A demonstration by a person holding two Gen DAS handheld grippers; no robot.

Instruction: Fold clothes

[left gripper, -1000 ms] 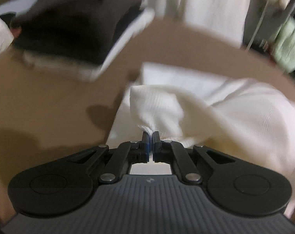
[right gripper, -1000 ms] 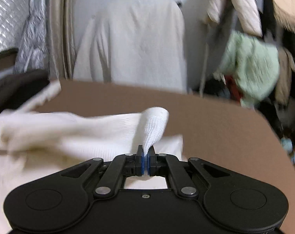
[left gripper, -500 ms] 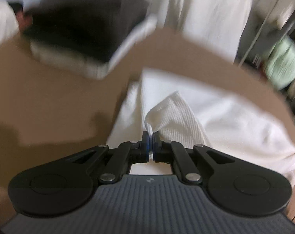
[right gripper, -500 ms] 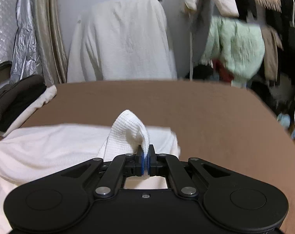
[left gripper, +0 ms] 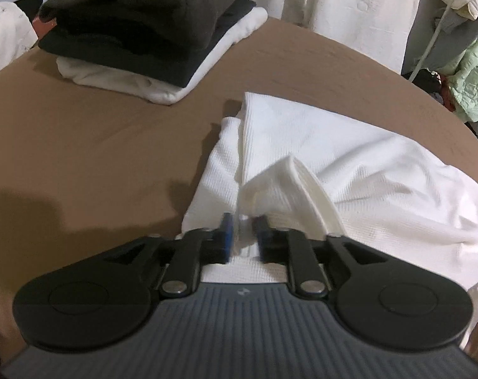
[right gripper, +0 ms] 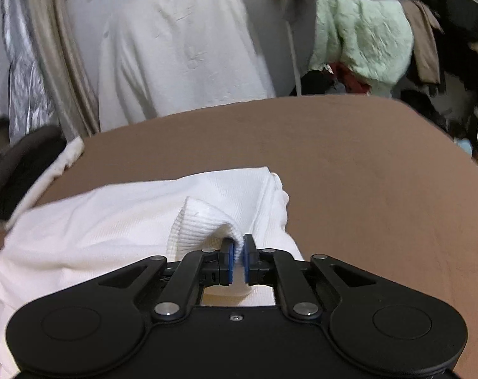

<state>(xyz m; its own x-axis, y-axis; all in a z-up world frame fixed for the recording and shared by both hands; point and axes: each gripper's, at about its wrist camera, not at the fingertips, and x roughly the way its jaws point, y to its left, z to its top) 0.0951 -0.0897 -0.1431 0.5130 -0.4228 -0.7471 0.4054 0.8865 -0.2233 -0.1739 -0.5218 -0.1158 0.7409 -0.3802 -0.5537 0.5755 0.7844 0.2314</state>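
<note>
Left gripper: jaws standing partly apart, a raised fold of the white garment sitting loosely in the gap, not pinched. Right gripper: jaws parted only narrowly, a ribbed edge of the same white garment lying between the blue pads; whether they are pressing on it cannot be told. The garment is lying partly folded on the brown table, its bulk spreading between the two grippers. A stack of folded clothes, dark pieces over a white one, is resting at the far left of the table, well apart from the garment. A white-draped chair is standing beyond the table.
</note>
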